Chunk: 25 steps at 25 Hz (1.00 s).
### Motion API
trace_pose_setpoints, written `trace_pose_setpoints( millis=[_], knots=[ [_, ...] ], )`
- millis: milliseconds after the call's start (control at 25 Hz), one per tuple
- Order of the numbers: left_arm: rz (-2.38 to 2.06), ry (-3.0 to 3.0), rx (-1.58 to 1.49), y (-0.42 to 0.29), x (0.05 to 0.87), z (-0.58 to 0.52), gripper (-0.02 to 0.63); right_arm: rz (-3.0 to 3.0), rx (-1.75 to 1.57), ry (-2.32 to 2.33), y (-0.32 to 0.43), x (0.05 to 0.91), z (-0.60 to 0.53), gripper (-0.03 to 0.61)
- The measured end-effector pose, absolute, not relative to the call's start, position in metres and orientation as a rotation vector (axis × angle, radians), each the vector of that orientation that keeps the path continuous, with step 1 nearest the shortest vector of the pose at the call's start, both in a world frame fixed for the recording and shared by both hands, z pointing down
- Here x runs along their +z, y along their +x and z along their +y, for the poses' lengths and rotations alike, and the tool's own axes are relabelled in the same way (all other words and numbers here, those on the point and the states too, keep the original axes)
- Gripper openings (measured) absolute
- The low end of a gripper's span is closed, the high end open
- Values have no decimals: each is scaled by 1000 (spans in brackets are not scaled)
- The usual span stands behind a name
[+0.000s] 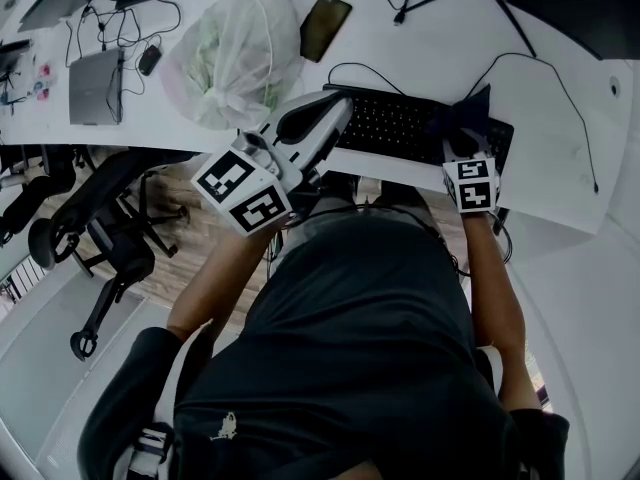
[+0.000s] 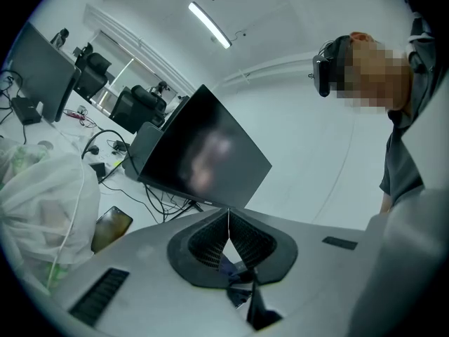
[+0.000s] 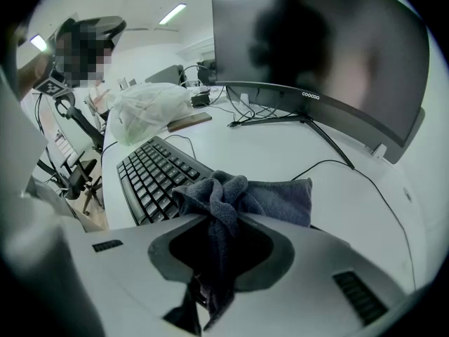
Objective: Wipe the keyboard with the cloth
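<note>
Currently the right gripper (image 3: 214,220) is clenched on a dark grey terry cloth (image 3: 242,195). One fold runs down btw its jaws & the rest bunches out past the tips. From the head view that bunch (image 1: 465,116) sits over the right part of the black full-size keyboard (image 1: 395,123), w/ the right gripper (image 1: 465,153) angled down at it from the near side. In the right gripper view the keyboard's key rows (image 3: 151,177) stay bare to the left of the cloth; its right end is hidden under the fabric.

The left gripper (image 2: 228,220) is clenched on nothing: jaw pads meet in a thin line w/ no gap & no item btw them. It points roughly level at the big black curved monitor (image 2: 203,146). In the head view the left gripper (image 1: 330,113) overlaps the keyboard's left end; can't tell if it touches.

The keyboard lies near the front edge of the white desk (image 1: 440,63). Far-left of it sits a crumpled translucent white plastic bag (image 1: 235,58) w/ sth pale green inside. A dark smartphone (image 1: 325,26) lies flat just right of the bag. Further left is a grey closed laptop-like slab (image 1: 95,86) amid black cables. A white sheet (image 1: 560,143) lies right of the keyboard, w/ a thin black cable across it.

The monitor (image 3: 316,48) stands on thin legs at the far side. A black office chair (image 1: 110,238) stands on the floor, left of the person.
</note>
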<state>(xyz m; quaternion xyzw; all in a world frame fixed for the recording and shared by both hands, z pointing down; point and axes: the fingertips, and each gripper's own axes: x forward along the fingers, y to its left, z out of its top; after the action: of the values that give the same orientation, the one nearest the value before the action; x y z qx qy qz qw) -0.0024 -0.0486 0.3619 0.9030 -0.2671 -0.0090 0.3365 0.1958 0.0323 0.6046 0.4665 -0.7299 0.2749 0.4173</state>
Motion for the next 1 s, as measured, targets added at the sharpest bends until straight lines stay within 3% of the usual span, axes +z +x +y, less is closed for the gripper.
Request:
trace_pose_setpoints(
  millis=[1000],
  knots=[
    [-652,2370,-14,21,363,-55,6,-1893,721,1206,196,604,30,83]
  ],
)
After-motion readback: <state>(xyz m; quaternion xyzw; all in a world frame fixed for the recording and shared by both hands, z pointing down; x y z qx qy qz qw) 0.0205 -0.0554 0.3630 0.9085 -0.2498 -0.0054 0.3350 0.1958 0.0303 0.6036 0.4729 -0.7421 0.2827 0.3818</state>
